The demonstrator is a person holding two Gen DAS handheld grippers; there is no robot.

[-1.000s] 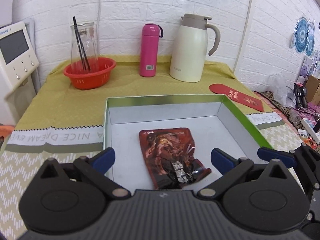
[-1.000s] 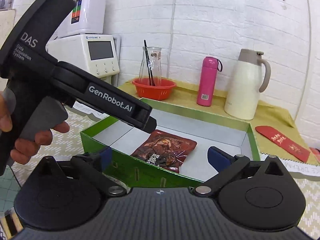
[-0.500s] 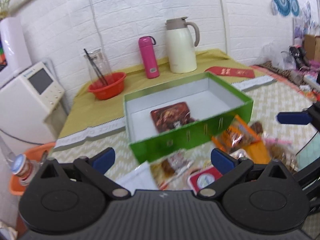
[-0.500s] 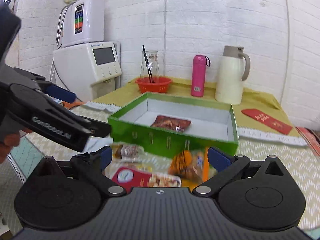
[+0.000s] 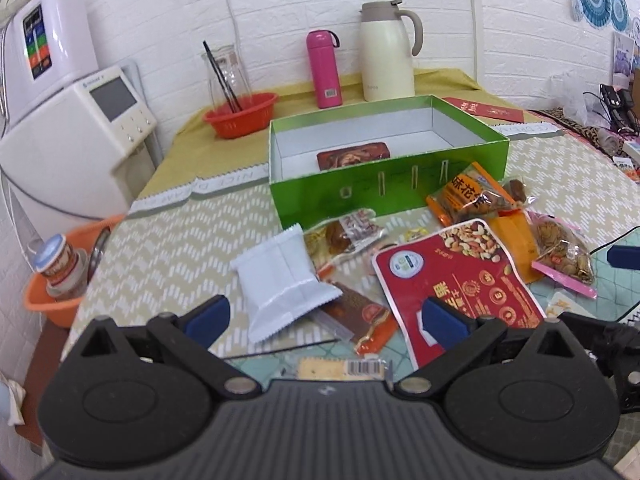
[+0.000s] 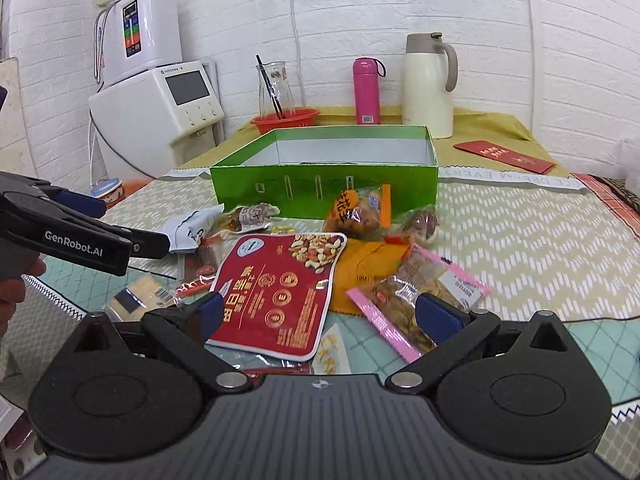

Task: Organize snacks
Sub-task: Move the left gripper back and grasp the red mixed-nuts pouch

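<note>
Both tongs, left (image 5: 326,318) and right (image 6: 316,314), gape wide above snacks (image 5: 452,280) crowding the green box's (image 5: 360,196) near edge.

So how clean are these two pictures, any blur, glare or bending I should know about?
Left wrist view: sharp, evenly lit; fisheye bows the brick wall and the green box edges; mild sheen on the white packet. Right wrist view: also sharp; glare on the clear nut bag; corners darken, wall lines curve.
</note>
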